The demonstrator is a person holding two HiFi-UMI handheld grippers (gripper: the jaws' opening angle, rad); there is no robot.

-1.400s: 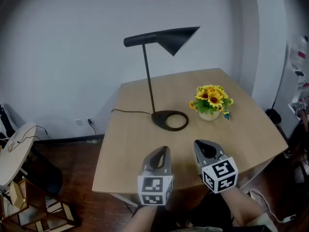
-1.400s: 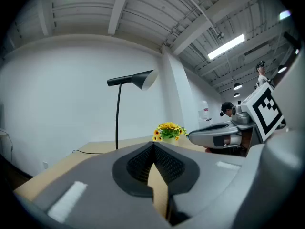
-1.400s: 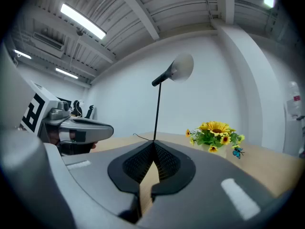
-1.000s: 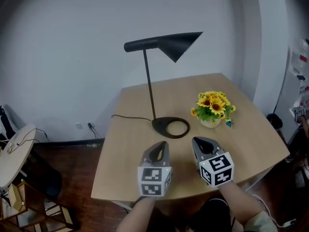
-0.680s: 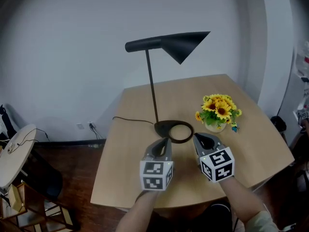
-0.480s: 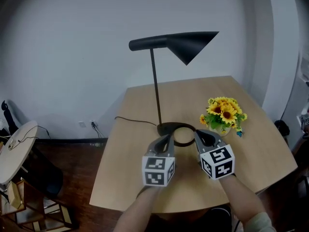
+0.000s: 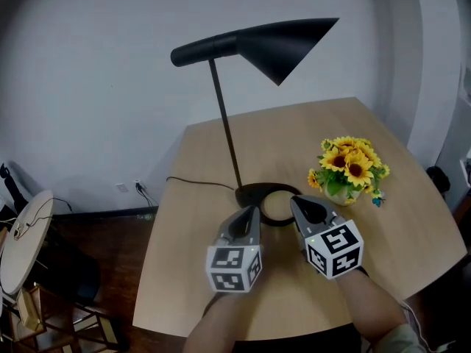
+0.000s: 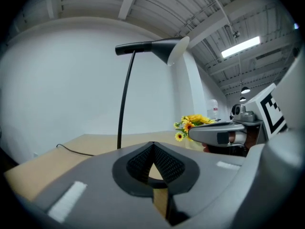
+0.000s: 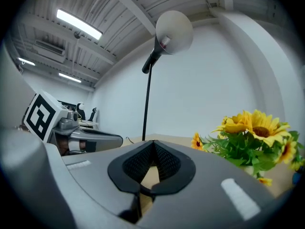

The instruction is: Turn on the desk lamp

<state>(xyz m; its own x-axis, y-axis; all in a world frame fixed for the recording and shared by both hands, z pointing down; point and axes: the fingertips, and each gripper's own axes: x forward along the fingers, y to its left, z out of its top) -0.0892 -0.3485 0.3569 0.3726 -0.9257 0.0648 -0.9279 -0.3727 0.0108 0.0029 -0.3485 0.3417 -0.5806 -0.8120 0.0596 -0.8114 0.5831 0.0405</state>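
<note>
A black desk lamp [image 7: 250,43] stands on the round wooden table [image 7: 199,263], its thin stem [image 7: 225,134] rising from a ring base [image 7: 268,195] to a cone shade. The lamp is unlit. My left gripper [image 7: 248,215] and right gripper [image 7: 297,204] hover side by side just in front of the base, both shut with nothing between the jaws. In the left gripper view the lamp's stem [image 8: 124,104] rises left of centre beyond the shut left gripper [image 8: 152,146]. In the right gripper view the pale inside of the shade [image 9: 173,28] shows overhead above the shut right gripper [image 9: 153,144].
A small pot of yellow sunflowers [image 7: 349,168] stands right of the lamp base, close to my right gripper. The lamp's cord [image 7: 195,183] runs left off the table. A small round side table [image 7: 18,237] sits on the dark floor at the left.
Both grippers have moved forward over the table toward the lamp base and now sit just short of it. The view has drawn closer to the lamp.
</note>
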